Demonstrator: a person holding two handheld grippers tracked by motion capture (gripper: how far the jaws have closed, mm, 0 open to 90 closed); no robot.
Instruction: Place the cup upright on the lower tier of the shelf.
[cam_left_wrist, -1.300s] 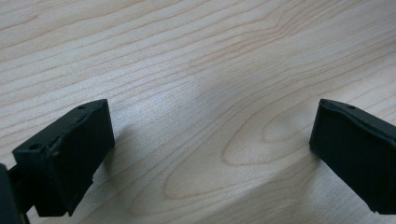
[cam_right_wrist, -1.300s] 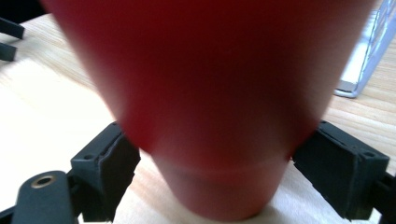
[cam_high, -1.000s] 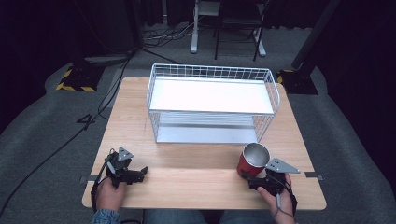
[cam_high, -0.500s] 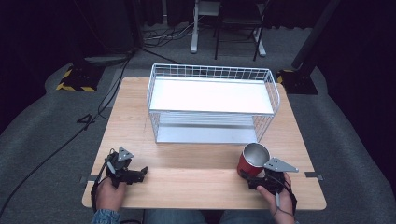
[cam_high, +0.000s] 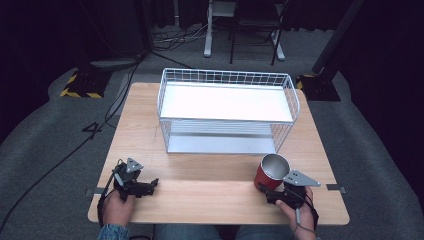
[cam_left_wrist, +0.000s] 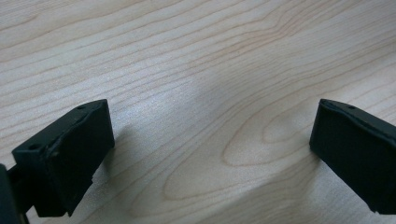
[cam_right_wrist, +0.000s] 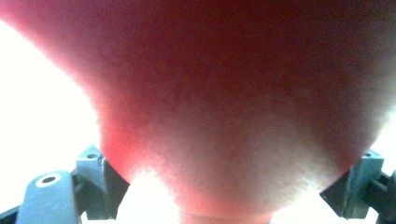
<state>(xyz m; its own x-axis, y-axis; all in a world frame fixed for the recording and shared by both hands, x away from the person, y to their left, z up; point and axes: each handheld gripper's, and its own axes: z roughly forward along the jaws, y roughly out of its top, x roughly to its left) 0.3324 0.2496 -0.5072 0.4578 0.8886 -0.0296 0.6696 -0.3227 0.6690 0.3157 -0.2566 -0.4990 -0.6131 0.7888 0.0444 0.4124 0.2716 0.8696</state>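
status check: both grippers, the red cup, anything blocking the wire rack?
Left gripper open, on bare table. Right gripper jaws around red cup, upright, near table's front edge. Wire rack just beyond, nothing between.

Both grippers low in frame
Left gripper (cam_high: 150, 185) lower left, jaws wide apart; right gripper (cam_high: 265, 189) lower right, clamped

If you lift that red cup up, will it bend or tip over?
The red cup looks like metal, with a shiny silver inside, so it probably stays stiff and won't bend. It seems empty, so likely light. It stands upright on the wooden table, pressed close against the right tool; being round and smooth, it might slip or roll if dropped.
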